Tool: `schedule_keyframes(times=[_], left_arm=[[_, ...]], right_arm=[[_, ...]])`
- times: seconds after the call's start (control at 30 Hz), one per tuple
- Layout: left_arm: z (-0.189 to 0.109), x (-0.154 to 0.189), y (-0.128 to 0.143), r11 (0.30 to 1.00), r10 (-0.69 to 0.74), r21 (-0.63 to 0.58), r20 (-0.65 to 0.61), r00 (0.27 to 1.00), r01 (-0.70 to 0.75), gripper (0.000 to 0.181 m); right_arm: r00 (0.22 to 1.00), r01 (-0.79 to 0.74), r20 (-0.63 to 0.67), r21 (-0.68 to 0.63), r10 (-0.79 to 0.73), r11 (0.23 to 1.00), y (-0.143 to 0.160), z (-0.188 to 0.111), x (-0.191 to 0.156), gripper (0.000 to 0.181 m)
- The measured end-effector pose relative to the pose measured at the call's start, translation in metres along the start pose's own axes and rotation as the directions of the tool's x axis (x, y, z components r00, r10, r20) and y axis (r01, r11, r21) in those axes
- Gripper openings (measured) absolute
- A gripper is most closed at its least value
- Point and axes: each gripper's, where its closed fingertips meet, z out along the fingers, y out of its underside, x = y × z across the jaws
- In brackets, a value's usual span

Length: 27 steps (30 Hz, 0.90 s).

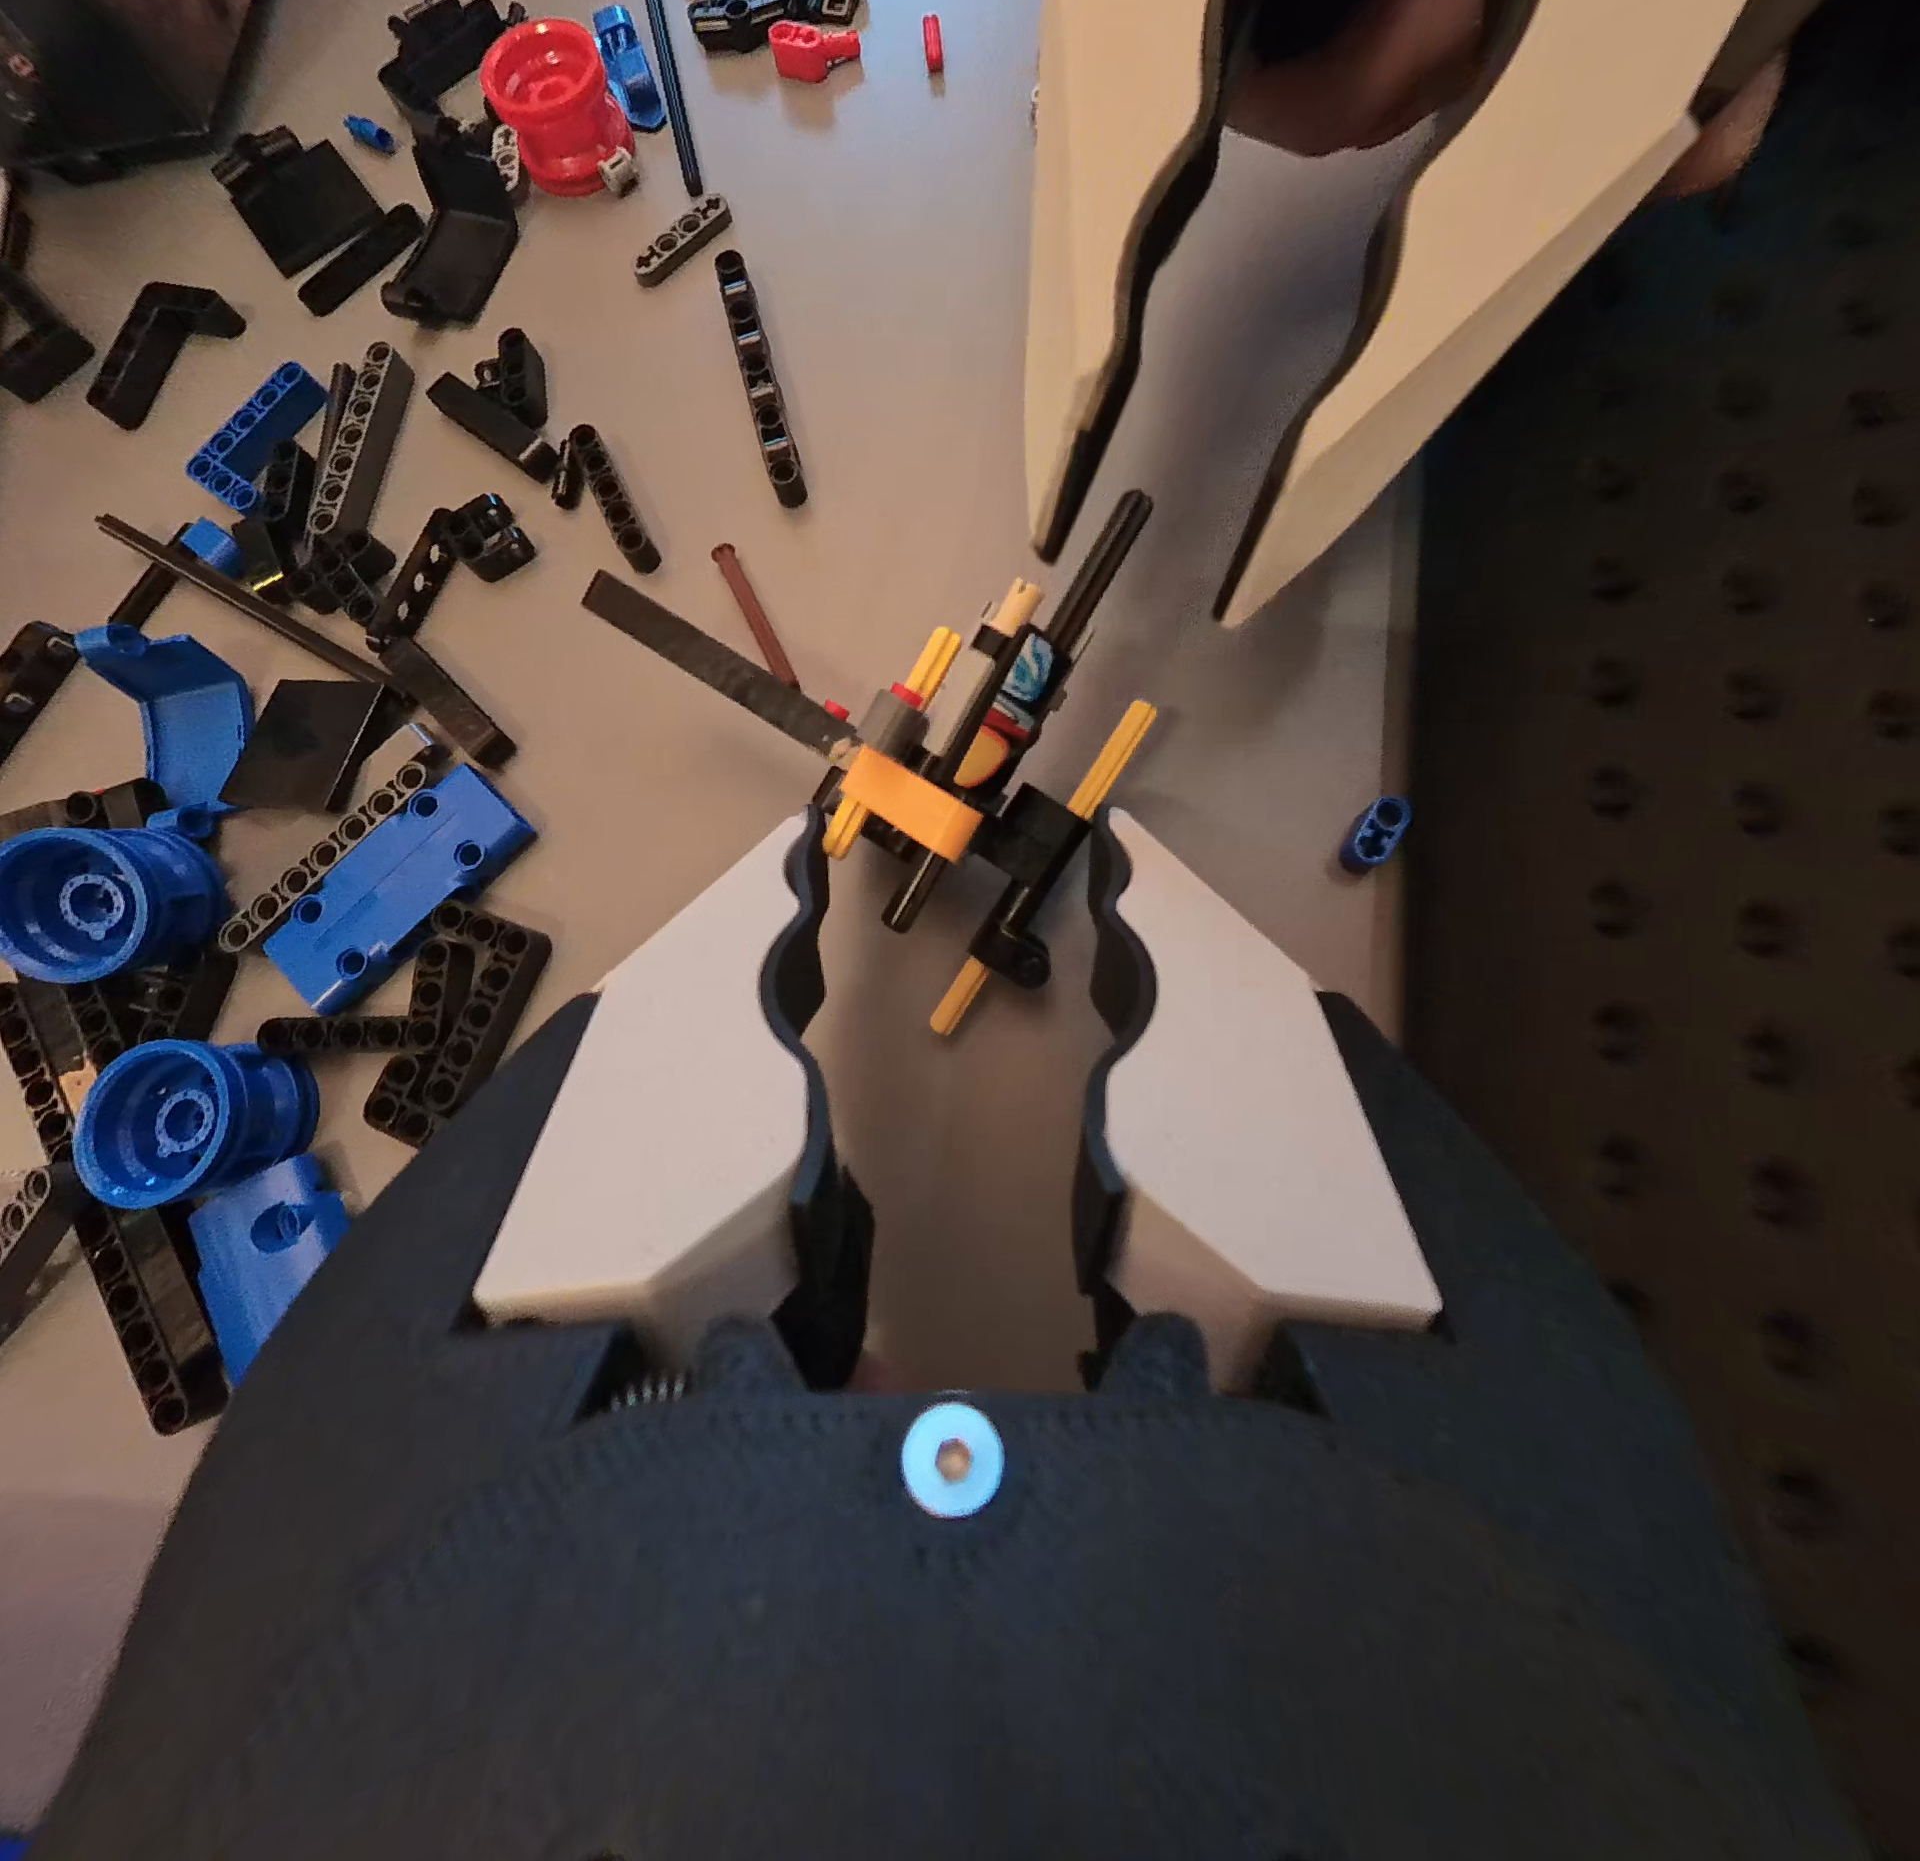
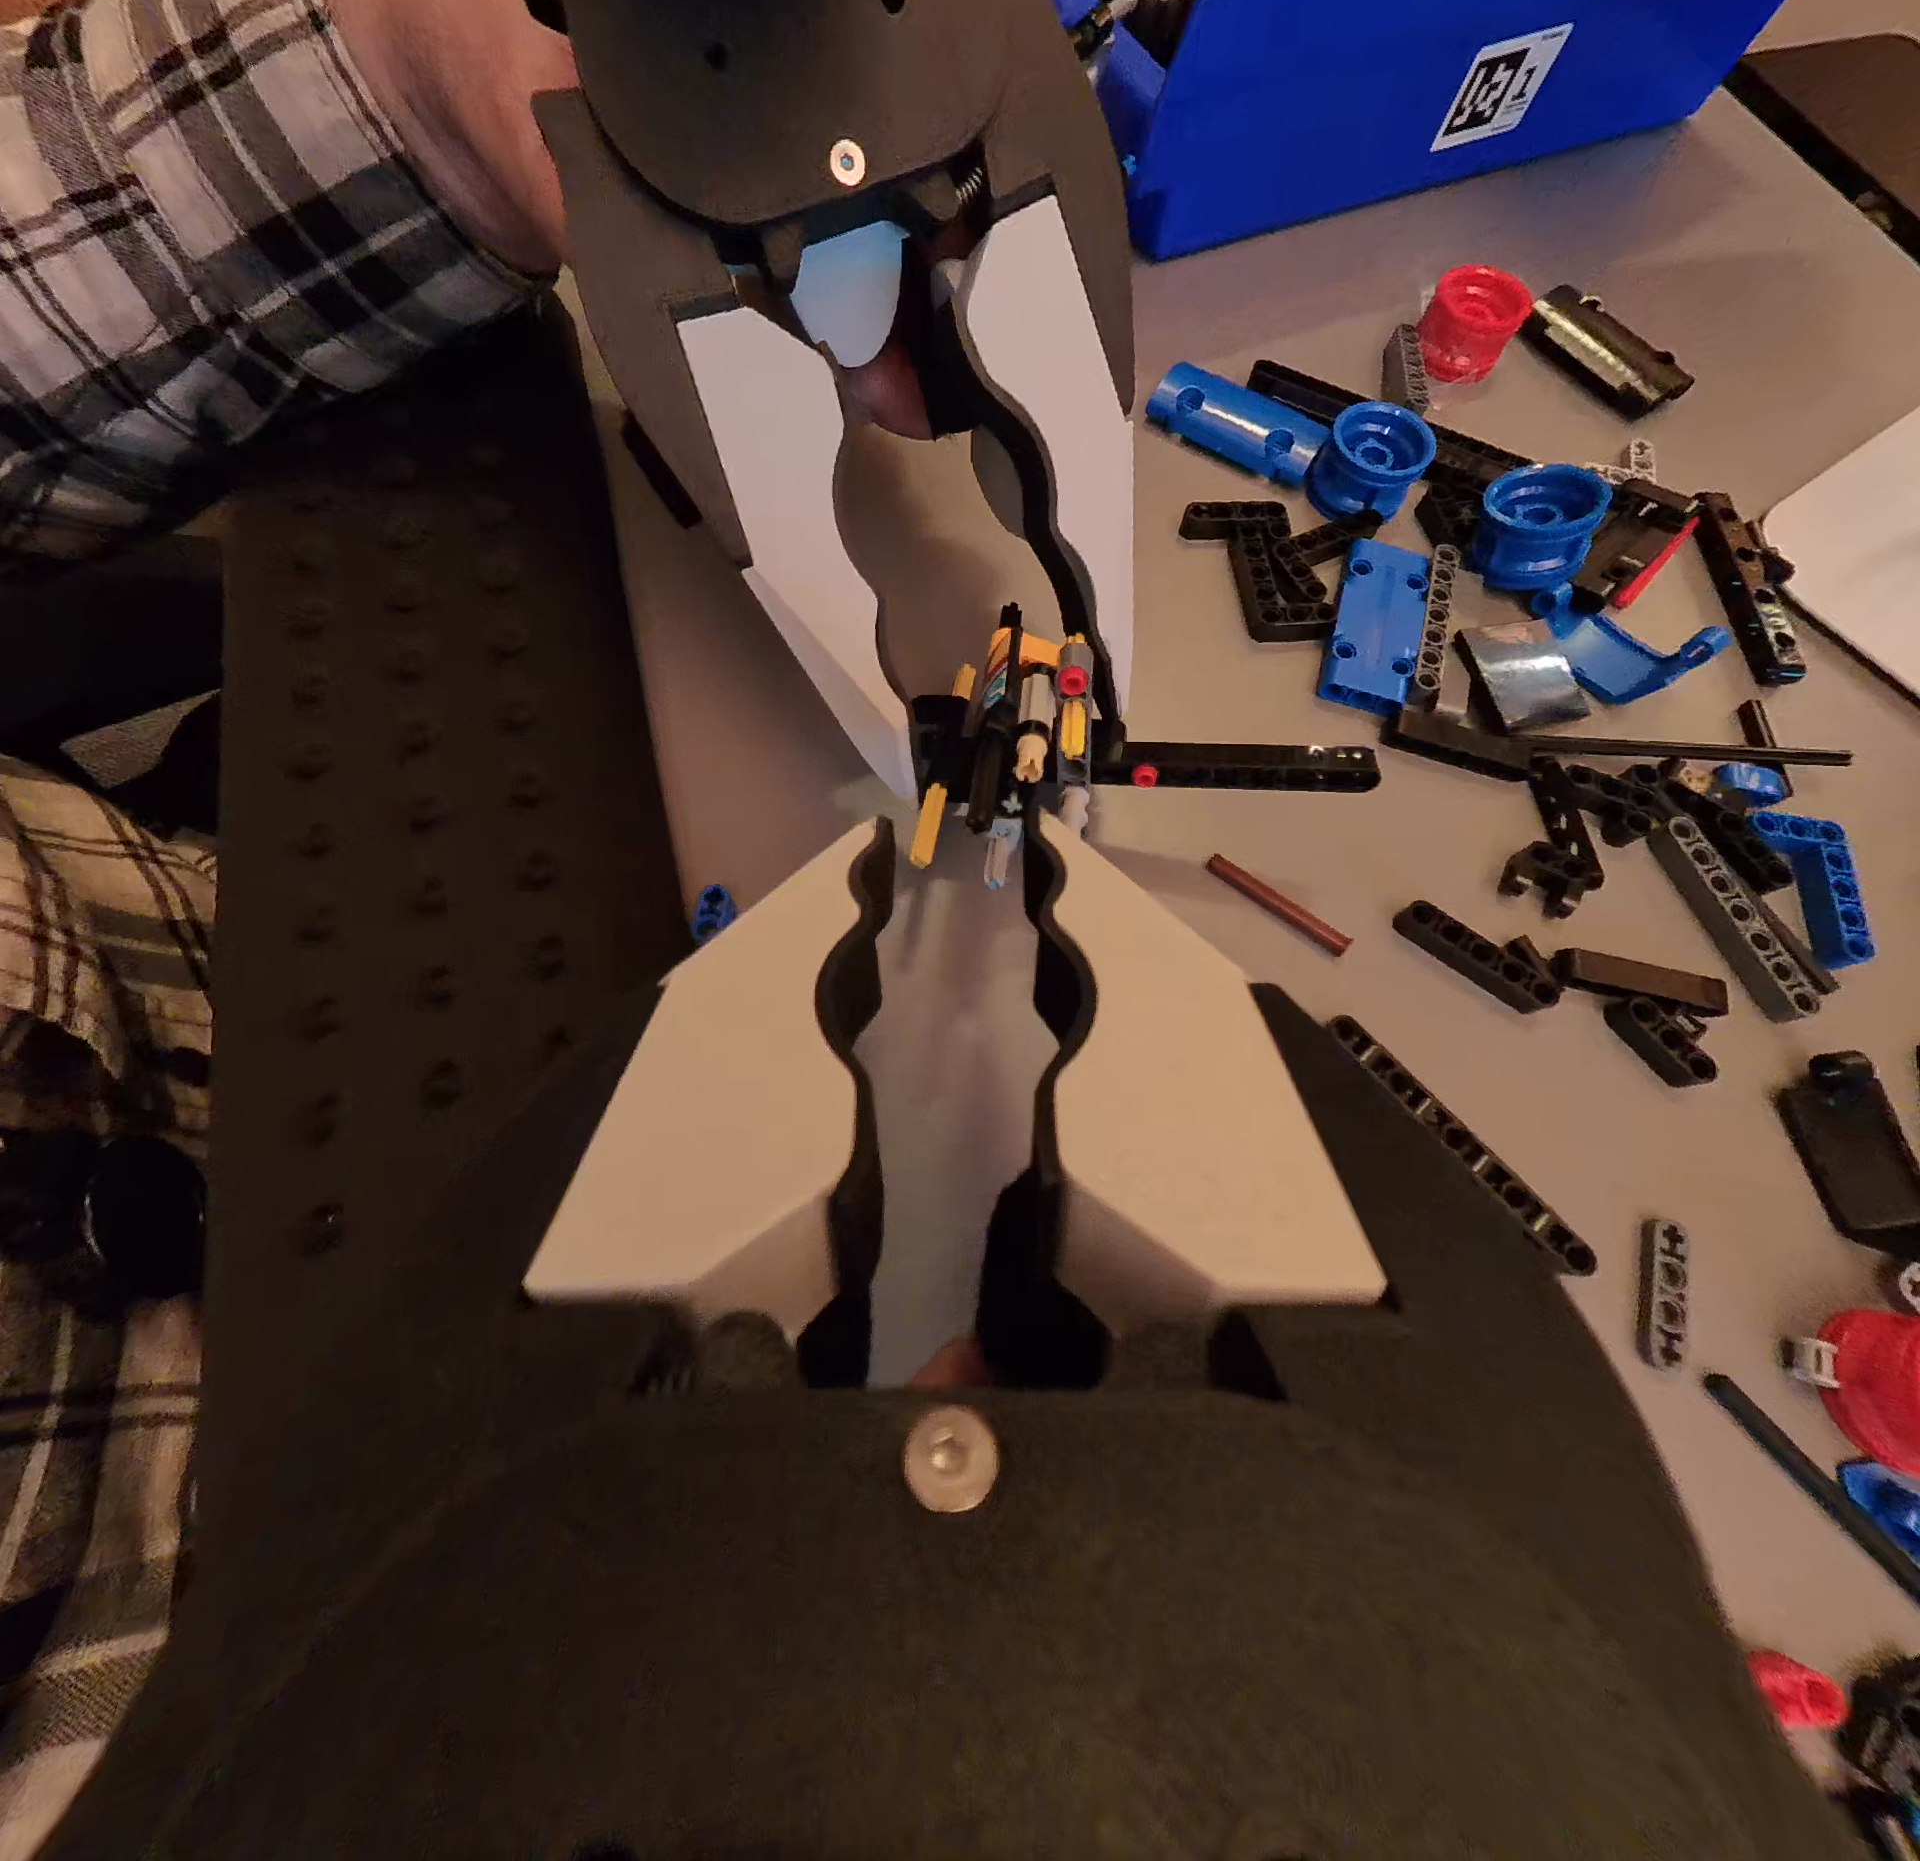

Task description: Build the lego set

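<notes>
A small lego assembly [image 1: 951, 772] of black beams, an orange connector, yellow axles and a black axle is held above the grey table [image 1: 914, 357]. A long black beam [image 2: 1236, 767] sticks out of its side. My left gripper [image 1: 956, 824] is shut on the assembly, its fingertips pressing on the orange connector and a black block. My right gripper [image 2: 966, 829] faces it from the opposite side. Its jaws stand partly open, with the ends of the black axle [image 1: 1101, 564] and a yellow axle between the tips. It also shows in the left wrist view [image 1: 1138, 580].
Loose black and blue beams, blue wheel hubs [image 1: 94, 907] and a red hub [image 1: 551, 102] lie to one side. A brown axle [image 2: 1278, 902] lies near the assembly. A blue bin [image 2: 1403, 76] stands behind. A dark studded mat [image 2: 416, 772] and a plaid sleeve [image 2: 208, 201] border the table. Across from one pair of fingers to the other is roughly 5 cm. Left tips and right tips are each some 20 cm from the red hub [image 1: 551, 102].
</notes>
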Motion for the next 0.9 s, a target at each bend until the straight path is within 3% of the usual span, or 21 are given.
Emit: schedule_keyframes(times=[0.4, 0.63, 0.77, 0.9], left_arm=[[-0.012, -0.001, -0.019, 0.988, -0.057, 0.138, -0.048, 0.997, 0.063, 0.049], [-0.031, -0.003, -0.038, 0.947, -0.107, 0.289, -0.122, 0.987, 0.138, 0.049], [-0.043, 0.000, -0.050, 0.913, -0.118, 0.366, -0.187, 0.975, 0.181, 0.049], [-0.050, 0.007, -0.058, 0.885, -0.122, 0.408, -0.263, 0.957, 0.224, 0.049]], right_arm=[[0.996, 0.068, 0.050, 0.146, -0.076, 0.987, -0.029, -0.034, 0.010, 0.031], [0.996, 0.060, -0.076, 0.254, -0.042, 0.965, -0.045, -0.053, 0.050, 0.028], [0.952, 0.236, -0.233, 0.157, -0.196, 0.959, -0.037, -0.045, 0.068, 0.024], [0.829, 0.477, -0.338, 0.013, -0.445, 0.879, -0.035, -0.032, 0.071, 0.025]])
